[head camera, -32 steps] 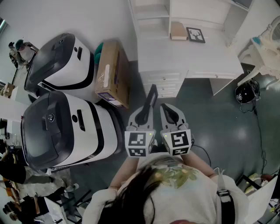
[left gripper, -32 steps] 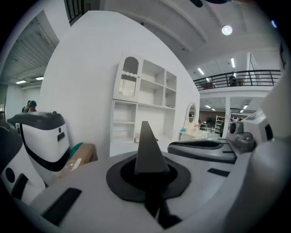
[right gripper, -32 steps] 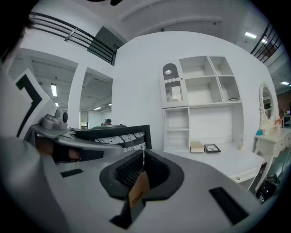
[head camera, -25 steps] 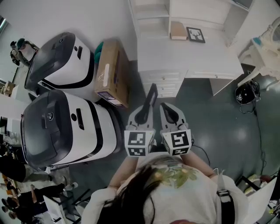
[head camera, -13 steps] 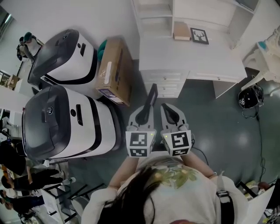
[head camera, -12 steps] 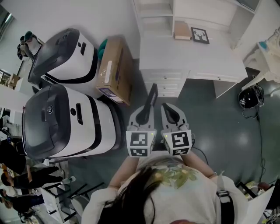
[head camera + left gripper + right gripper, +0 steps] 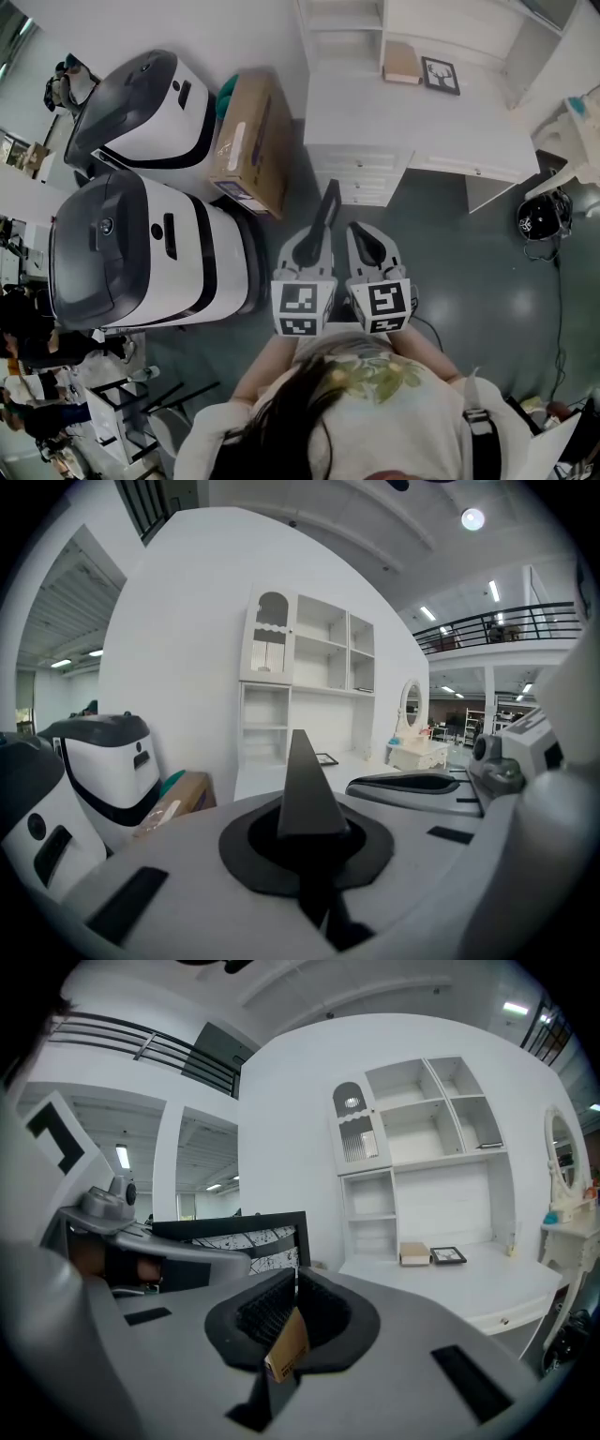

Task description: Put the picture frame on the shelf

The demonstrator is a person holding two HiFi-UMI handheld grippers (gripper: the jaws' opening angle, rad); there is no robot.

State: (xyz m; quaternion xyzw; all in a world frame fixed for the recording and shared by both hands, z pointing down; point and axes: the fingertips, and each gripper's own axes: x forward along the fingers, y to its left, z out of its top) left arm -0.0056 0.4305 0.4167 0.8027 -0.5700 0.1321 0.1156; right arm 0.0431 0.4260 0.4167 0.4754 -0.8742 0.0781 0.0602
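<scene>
The frame (image 7: 328,202) is gripped edge-on by the left tool (image 7: 310,240), well apart from the shelf (image 7: 337,28). The right tool (image 7: 362,232) is closed. Carrying and placing are left.

Box (image 7: 251,141) between 2 machines (image 7: 141,244) (left) and desk (image 7: 403,122) — shelf (image 7: 342,28) behind.

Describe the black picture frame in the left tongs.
The black rectangular picture frame has a slim dark border around a black-and-white speckled print. It stands on edge, its face vertical, pinched by the shut left tongs and jutting forward past their tips. It hangs in the air; nothing else visibly touches it.
</scene>
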